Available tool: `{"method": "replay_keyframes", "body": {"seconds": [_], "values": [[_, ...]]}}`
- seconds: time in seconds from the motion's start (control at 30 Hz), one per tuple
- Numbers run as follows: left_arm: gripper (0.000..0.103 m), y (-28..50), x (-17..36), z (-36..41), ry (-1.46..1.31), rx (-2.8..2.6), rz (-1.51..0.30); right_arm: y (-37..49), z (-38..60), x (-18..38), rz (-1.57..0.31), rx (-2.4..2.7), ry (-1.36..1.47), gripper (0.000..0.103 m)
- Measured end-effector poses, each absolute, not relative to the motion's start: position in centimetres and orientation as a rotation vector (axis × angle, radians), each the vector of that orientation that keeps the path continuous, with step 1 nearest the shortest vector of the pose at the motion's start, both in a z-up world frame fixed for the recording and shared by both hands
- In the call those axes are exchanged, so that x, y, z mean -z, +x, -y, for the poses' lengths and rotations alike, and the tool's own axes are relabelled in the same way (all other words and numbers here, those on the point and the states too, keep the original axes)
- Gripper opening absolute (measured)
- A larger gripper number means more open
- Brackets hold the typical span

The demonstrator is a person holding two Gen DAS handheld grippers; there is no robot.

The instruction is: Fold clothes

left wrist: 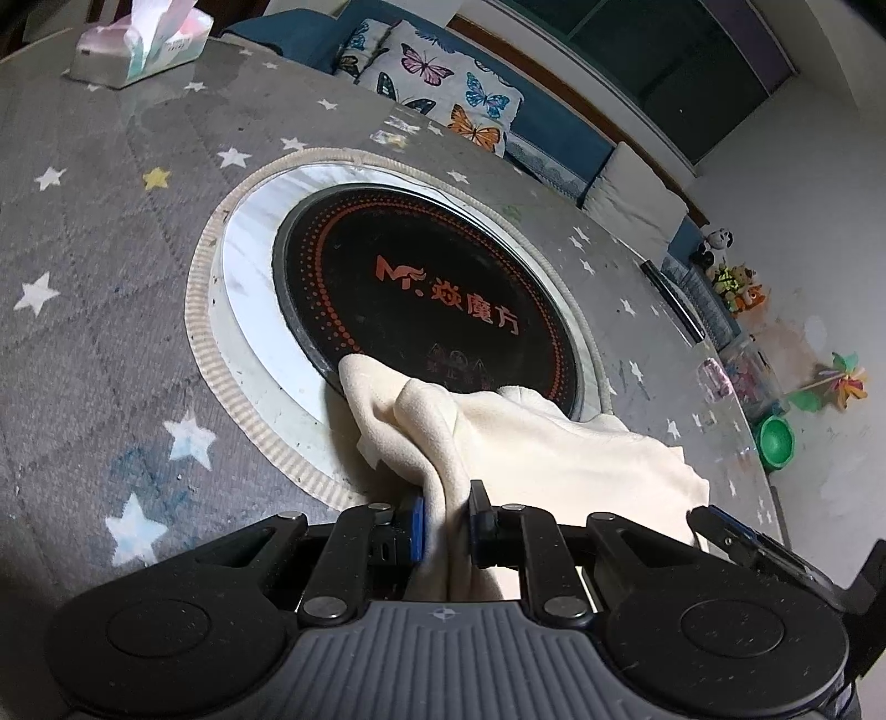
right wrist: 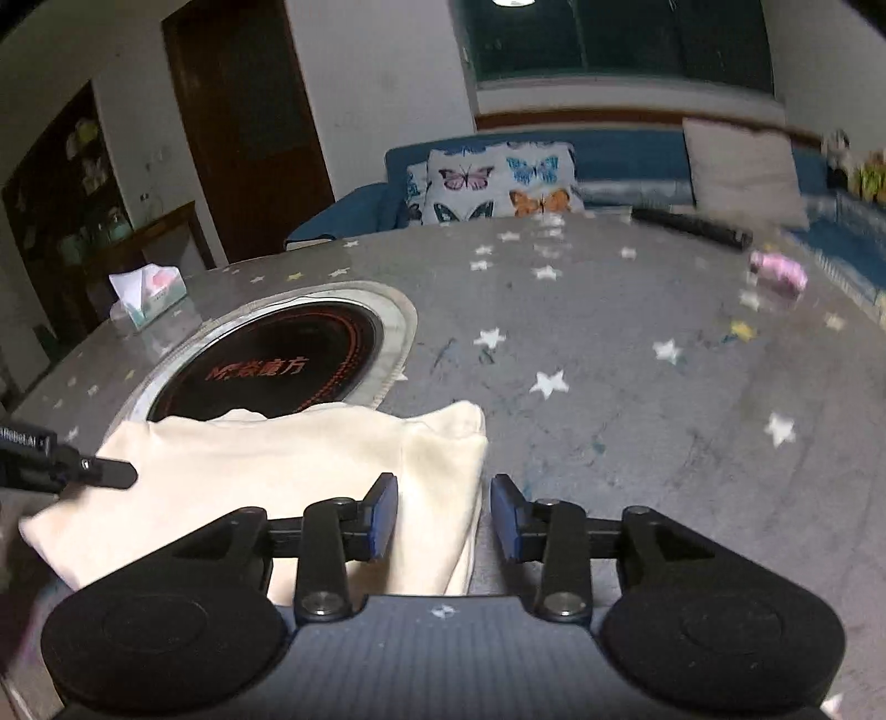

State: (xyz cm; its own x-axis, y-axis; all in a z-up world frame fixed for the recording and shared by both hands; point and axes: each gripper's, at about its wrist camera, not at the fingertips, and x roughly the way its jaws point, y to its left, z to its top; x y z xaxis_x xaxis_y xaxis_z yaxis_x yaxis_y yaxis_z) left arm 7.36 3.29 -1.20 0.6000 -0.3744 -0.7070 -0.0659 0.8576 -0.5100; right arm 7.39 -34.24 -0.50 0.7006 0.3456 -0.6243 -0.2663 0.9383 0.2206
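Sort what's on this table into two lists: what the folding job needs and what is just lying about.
Job:
cream fabric garment
left tool, shut on it
right tool, open

Lying about:
tissue box
round black cooktop with orange lettering
black rod
pink packet

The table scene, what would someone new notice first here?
A cream cloth lies on the grey star-patterned tablecloth, its far edge over the round black cooktop at the table's middle. The left gripper is shut on a bunched fold; the right gripper is open at the cloth's right edge.
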Motion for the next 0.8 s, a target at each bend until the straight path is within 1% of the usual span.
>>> {"method": "replay_keyframes", "body": {"seconds": [0.1,0.17,0.2,0.23,0.33,0.47,0.8], "values": [[0.016,7.3,1.0,-3.0,-0.5,0.185,-0.912,7.9,34.5,1.1,-0.731,-0.364,0.184,0.036],[0.016,7.3,0.6,-2.7,-0.478,0.183,-0.904,8.2,34.2,1.3,-0.737,-0.38,0.21,0.025],[0.016,7.3,0.4,-2.5,-0.466,0.182,-0.899,8.1,34.1,1.4,-0.733,-0.382,0.218,0.023],[0.016,7.3,0.1,-2.3,-0.454,0.181,-0.895,8.0,34.1,1.2,-0.722,-0.381,0.223,0.015],[0.016,7.4,-0.9,-1.5,-0.42,0.188,-0.874,7.4,34.9,0.5,-0.686,-0.38,0.266,0.008],[0.015,8.2,-2.6,0.6,-0.38,0.229,-0.844,6.3,36.7,-0.9,-0.634,-0.366,0.285,0.007],[0.015,12.0,-4.2,11.3,-0.269,0.389,-0.82,4.5,44.3,-3.5,-0.547,-0.179,0.261,0.007]]}}
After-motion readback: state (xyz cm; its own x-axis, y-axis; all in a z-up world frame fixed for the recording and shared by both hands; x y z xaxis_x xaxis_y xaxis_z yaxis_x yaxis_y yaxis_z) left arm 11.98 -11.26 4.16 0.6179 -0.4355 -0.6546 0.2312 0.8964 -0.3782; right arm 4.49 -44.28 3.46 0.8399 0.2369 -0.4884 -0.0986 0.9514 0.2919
